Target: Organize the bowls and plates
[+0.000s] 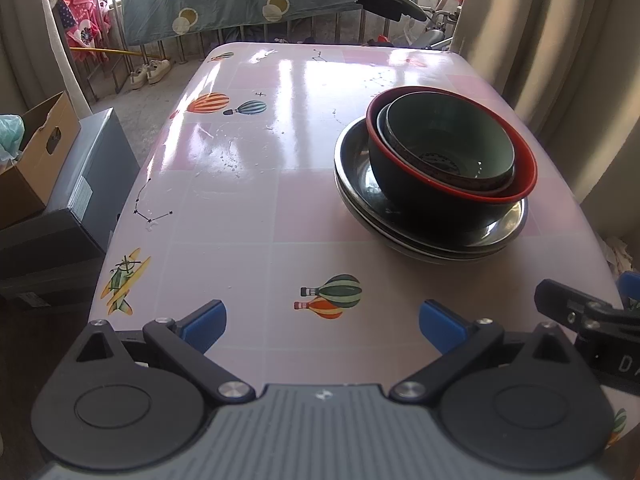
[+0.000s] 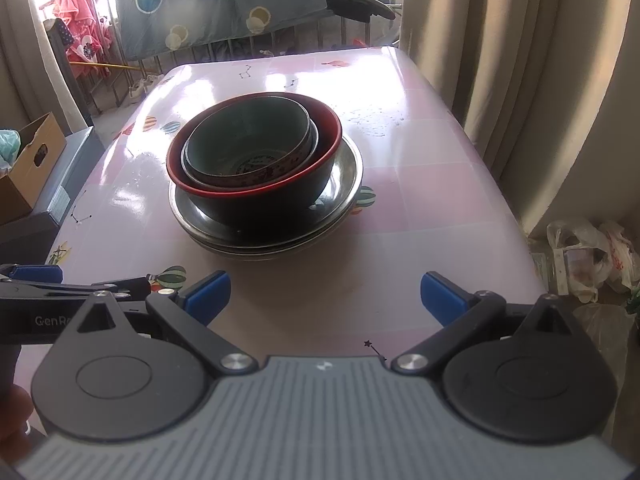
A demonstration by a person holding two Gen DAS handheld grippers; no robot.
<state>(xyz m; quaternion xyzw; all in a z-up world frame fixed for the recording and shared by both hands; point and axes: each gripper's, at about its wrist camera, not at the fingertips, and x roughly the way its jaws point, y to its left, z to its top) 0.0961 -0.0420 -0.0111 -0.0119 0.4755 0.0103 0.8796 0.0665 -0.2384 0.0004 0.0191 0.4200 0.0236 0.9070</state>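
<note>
- Bare table (image 1: 248,216) is seen ahead of the left gripper (image 1: 322,320); its edge lies at 9 o'clock. Jaws are spread, empty.
- The right gripper (image 2: 325,295) is likewise held wide, empty.
- The stack (image 2: 266,176): nested bowls, red-rimmed outermost, on metal plates.
- It is set at 1 o'clock from the left jaws, 11 from the right, apart.

Nested bowls (image 2: 256,156) sit on stacked plates (image 2: 344,196), right tool (image 2: 325,294) spread empty.

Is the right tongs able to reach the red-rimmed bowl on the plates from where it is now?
Probably yes. The right tongs are open and face the red-rimmed bowl directly, with only bare table between them. The left tongs sit off to the side, not in the path.
</note>
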